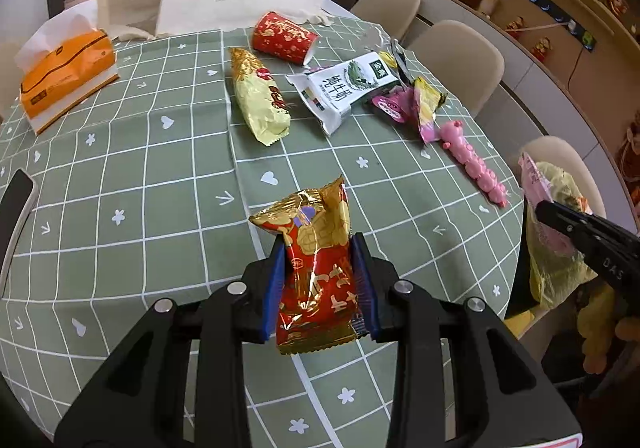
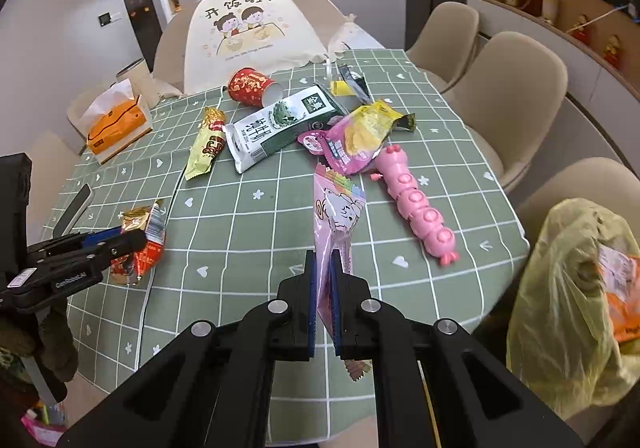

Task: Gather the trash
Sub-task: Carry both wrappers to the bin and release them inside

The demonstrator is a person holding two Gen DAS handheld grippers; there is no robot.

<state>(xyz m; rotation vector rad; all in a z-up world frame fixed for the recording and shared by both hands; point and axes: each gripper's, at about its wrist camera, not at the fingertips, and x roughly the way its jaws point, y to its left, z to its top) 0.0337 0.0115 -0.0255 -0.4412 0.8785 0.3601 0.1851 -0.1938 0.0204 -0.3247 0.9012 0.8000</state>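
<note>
My left gripper [image 1: 320, 244] is shut on a red and gold snack wrapper [image 1: 316, 272], held above the green checked tablecloth [image 1: 140, 167]. My right gripper [image 2: 325, 260] is shut on a thin pink wrapper [image 2: 338, 215] that stands up between its blue pads. A yellow trash bag [image 2: 568, 308] hangs off the table's right edge, close to the right gripper. In the right wrist view the left gripper [image 2: 132, 242] shows at the left with its wrapper [image 2: 142, 244]. In the left wrist view the right gripper [image 1: 544, 207] holds the pink wrapper [image 1: 534, 175] over the bag [image 1: 556, 268].
On the table lie a yellow snack packet [image 1: 260, 95], a flattened milk carton [image 1: 344, 87], a tipped red paper cup [image 1: 284, 35], a pink and yellow chip bag [image 2: 360, 139], a pink caterpillar toy [image 2: 416, 203], an orange tissue box [image 1: 68, 75] and a phone [image 2: 74, 207]. Beige chairs [image 2: 520, 87] ring the table.
</note>
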